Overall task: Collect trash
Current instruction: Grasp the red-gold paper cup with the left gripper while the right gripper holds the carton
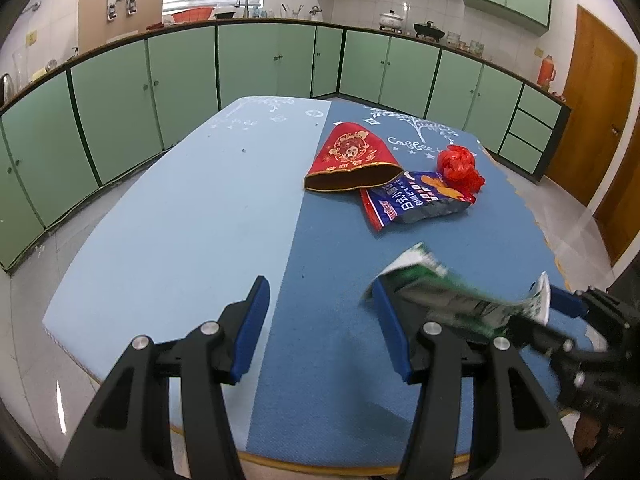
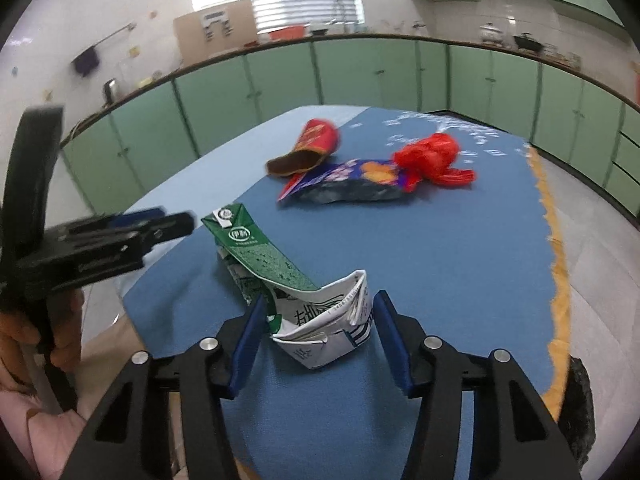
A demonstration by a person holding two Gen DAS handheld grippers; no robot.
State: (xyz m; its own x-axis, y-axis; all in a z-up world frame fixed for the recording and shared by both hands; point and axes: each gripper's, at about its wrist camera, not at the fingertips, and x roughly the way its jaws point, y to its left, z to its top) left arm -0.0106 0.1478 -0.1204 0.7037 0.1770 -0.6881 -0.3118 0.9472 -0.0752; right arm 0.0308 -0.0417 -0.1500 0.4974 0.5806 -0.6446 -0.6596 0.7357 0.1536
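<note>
A crushed green and white milk carton (image 2: 280,280) is between the pads of my right gripper (image 2: 320,320), which close on its white bottom end; the carton looks lifted over the blue table. The carton also shows in the left wrist view (image 1: 452,292), just right of my left gripper (image 1: 320,308), which is open and empty. Farther on lie a red fabric pouch (image 1: 352,160), a blue snack bag (image 1: 416,200) and a crumpled red plastic bag (image 1: 458,166).
The table (image 1: 180,220) has a light blue left half and a darker blue right half, with a frayed right edge (image 2: 554,248). Green cabinets (image 1: 180,76) ring the room. A wooden door (image 1: 592,100) stands at the right.
</note>
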